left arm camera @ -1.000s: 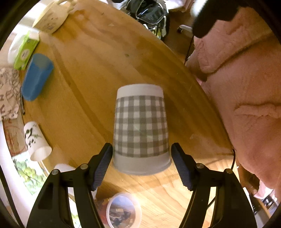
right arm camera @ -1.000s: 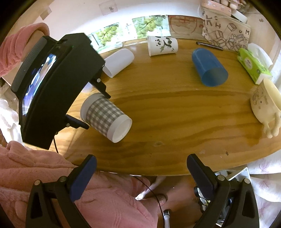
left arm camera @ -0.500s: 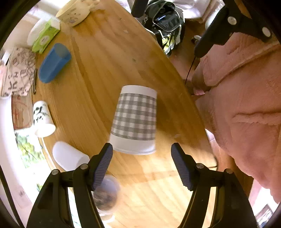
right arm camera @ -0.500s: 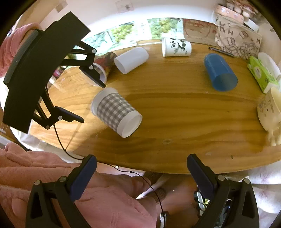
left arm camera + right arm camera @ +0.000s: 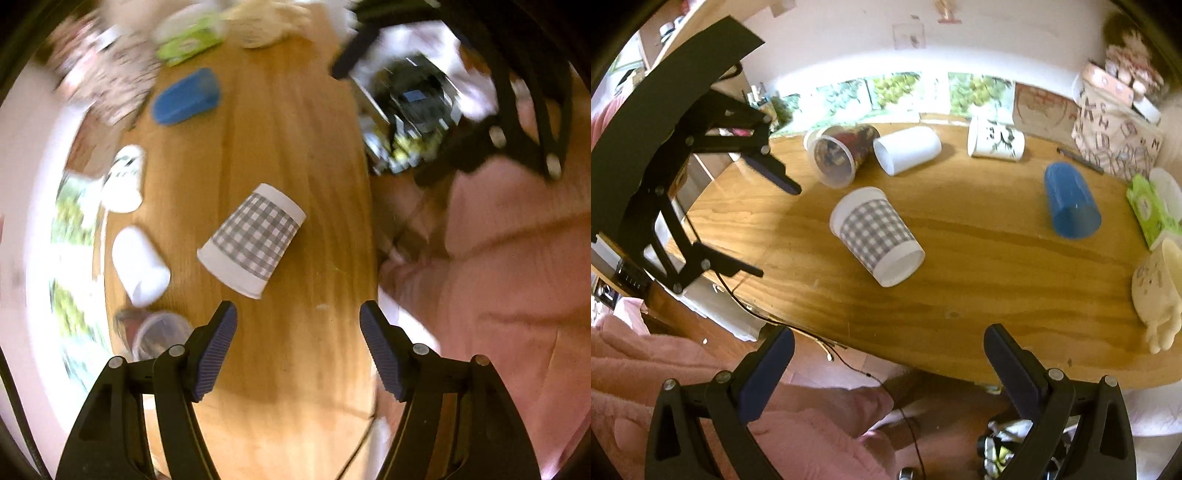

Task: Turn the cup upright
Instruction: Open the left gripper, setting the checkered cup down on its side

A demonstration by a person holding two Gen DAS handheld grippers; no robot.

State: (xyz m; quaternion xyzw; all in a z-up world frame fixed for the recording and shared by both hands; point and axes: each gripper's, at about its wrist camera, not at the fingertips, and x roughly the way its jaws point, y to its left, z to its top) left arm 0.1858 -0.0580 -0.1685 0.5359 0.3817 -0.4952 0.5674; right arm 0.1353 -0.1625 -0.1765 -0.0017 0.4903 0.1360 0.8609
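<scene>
A grey-and-white checked paper cup (image 5: 255, 240) lies on its side on the wooden table (image 5: 280, 122), also in the right wrist view (image 5: 877, 240), its mouth toward the table's near edge. My left gripper (image 5: 298, 350) is open and empty, held back from the cup; it shows at the left in the right wrist view (image 5: 768, 210). My right gripper (image 5: 886, 373) is open and empty over the table's front edge, above a pink-robed lap.
Lying on the table: a blue cup (image 5: 1071, 201), a white cup (image 5: 907, 149), a panda-print cup (image 5: 995, 142), a clear printed cup (image 5: 842, 155). A cream mug (image 5: 1158, 284) and green tissue pack (image 5: 1148, 210) sit at right. A patterned bag (image 5: 1115, 136) stands behind.
My left gripper has pulled back and away from the checked cup, which stays lying on its side. The right gripper has risen and drawn back a little.
</scene>
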